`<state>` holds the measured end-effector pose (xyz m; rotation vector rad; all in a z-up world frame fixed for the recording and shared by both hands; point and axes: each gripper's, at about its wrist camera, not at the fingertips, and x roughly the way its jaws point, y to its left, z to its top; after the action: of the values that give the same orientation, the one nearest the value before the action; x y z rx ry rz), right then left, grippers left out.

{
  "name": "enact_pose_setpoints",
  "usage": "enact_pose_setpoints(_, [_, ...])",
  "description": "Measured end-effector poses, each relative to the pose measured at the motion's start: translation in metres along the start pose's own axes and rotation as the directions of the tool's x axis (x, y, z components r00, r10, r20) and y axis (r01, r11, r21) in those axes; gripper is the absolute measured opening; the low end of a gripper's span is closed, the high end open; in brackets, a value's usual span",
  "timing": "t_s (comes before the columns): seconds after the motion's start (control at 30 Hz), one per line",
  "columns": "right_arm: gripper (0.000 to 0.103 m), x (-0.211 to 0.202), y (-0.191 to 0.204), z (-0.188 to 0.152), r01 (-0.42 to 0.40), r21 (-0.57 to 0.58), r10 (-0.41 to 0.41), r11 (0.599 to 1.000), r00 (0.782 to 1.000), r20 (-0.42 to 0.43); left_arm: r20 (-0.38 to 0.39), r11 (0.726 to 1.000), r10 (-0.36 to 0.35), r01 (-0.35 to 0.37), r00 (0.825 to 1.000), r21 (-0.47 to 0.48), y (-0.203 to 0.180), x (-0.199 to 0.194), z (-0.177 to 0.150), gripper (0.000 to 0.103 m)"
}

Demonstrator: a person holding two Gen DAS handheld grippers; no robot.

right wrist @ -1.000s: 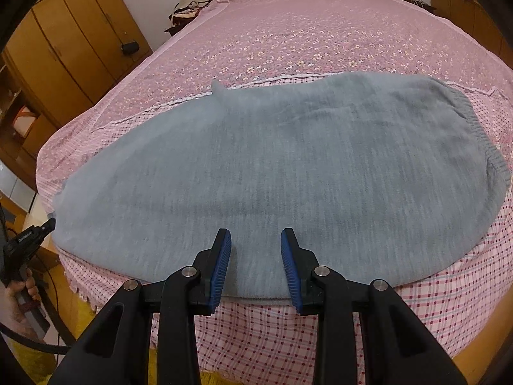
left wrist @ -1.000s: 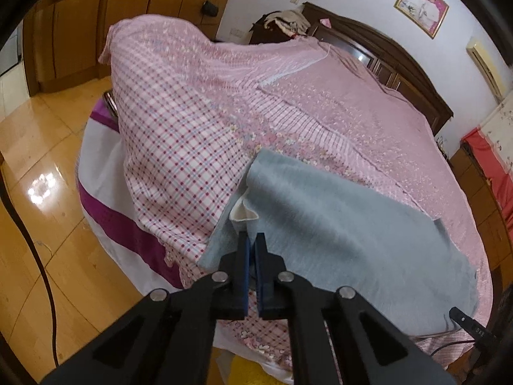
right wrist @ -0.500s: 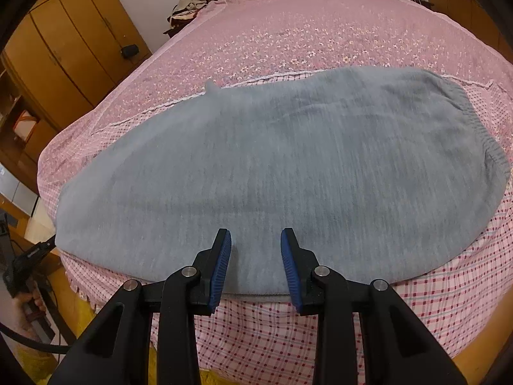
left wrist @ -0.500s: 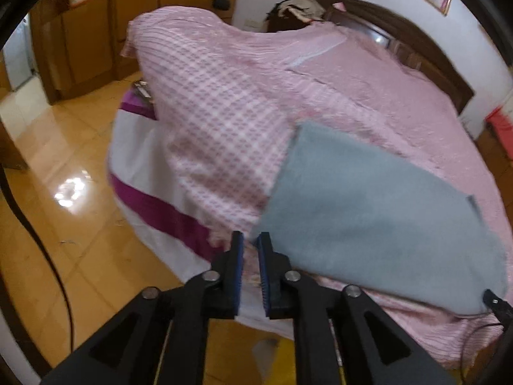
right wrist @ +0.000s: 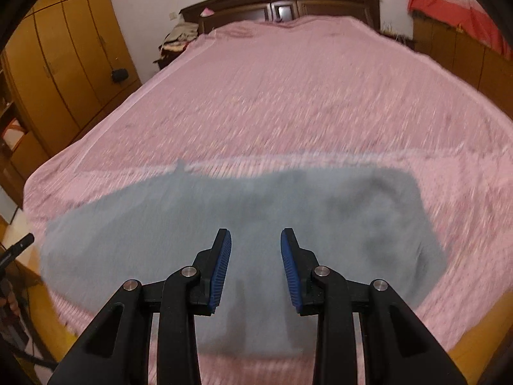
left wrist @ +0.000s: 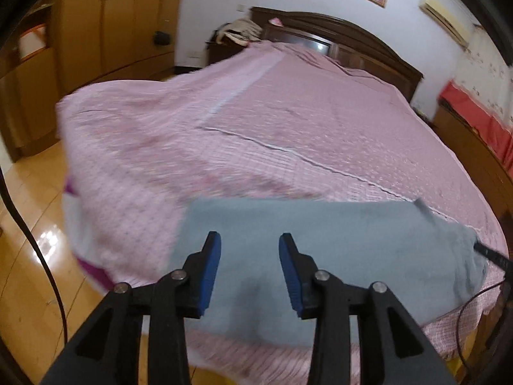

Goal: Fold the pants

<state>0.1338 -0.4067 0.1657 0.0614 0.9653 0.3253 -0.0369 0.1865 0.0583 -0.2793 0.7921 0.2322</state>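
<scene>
The grey-blue pants [left wrist: 336,256] [right wrist: 224,224] lie folded flat near the foot edge of the pink bed [left wrist: 288,122] [right wrist: 288,96]. My left gripper [left wrist: 250,256] hovers above their left part, its jaws opening, with nothing between the blue pads [left wrist: 211,269]. My right gripper [right wrist: 256,256] hangs open above the middle of the pants, its pads [right wrist: 221,266] clear of the cloth. Both views are blurred by motion.
A dark wooden headboard [right wrist: 282,3] stands at the far end. Wooden wardrobes [left wrist: 105,25] line the left wall, with glossy wood floor [left wrist: 29,250] beside the bed. Clothes are heaped on a nightstand [left wrist: 237,32]. A black cable [left wrist: 38,247] hangs at left.
My left gripper let go of the pants' corner, opened and swung right and up over the pants. My right gripper rose and pulled back, still open; the pants lie flat.
</scene>
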Motion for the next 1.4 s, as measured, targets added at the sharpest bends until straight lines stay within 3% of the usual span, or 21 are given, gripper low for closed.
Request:
enact_pose_setpoints(0.17, [0.033,0.032,-0.010,0.025,0.010,-0.014,-0.010,1.000,1.000,-0.015,-0.065,1.000,-0.007,0.007,0.998,-0.007,-0.017,0.045,0.002,0.039])
enact_pose_setpoints(0.27, [0.033,0.065,-0.019,0.025,0.134,-0.051,-0.136,0.990,0.989,-0.051,-0.088,0.998,0.064,-0.064,0.994,0.004,-0.017,0.067,-0.002,0.040])
enact_pose_setpoints(0.33, [0.033,0.079,-0.026,0.019,0.194,-0.069,-0.198,0.978,0.979,-0.055,-0.084,0.998,0.058,-0.059,0.995,-0.014,-0.010,0.072,-0.005,0.041])
enact_pose_setpoints(0.4, [0.033,0.084,-0.036,0.015,0.205,-0.052,-0.207,0.977,0.978,-0.026,-0.083,0.998,0.024,-0.029,0.996,-0.051,0.000,0.075,-0.005,0.041])
enact_pose_setpoints(0.47, [0.031,0.081,-0.048,0.015,0.195,0.001,-0.195,0.981,0.981,-0.016,-0.080,0.999,0.020,-0.024,0.997,-0.049,0.004,0.074,-0.006,0.041])
enact_pose_setpoints(0.63, [0.014,0.071,-0.078,0.019,0.119,0.113,-0.117,0.986,0.993,-0.024,-0.079,0.999,0.032,-0.034,0.996,-0.018,0.005,0.073,-0.005,0.041])
enact_pose_setpoints(0.8, [0.021,0.036,-0.090,0.014,0.089,0.146,-0.088,0.985,0.996,-0.014,-0.051,0.998,0.059,-0.059,0.997,-0.015,-0.002,0.052,-0.006,0.042])
enact_pose_setpoints(1.0, [0.031,-0.009,-0.079,-0.004,0.108,0.102,-0.110,0.989,0.994,0.019,-0.066,1.000,0.007,-0.006,0.998,0.003,-0.014,0.030,-0.019,0.047])
enact_pose_setpoints(1.13, [0.031,-0.015,-0.081,-0.017,0.132,0.098,-0.133,0.986,0.991,0.009,-0.081,1.000,0.015,-0.013,0.997,0.018,-0.016,0.029,-0.027,0.050])
enact_pose_setpoints(1.3, [0.031,-0.006,-0.085,-0.037,0.260,0.086,-0.259,0.962,0.966,-0.026,-0.089,1.000,0.027,-0.028,0.996,-0.013,-0.010,0.036,-0.032,0.062])
enact_pose_setpoints(1.4, [0.031,-0.001,-0.094,-0.046,0.253,0.127,-0.251,0.959,0.967,-0.027,-0.083,0.999,0.035,-0.036,0.996,-0.013,-0.009,0.035,-0.034,0.064])
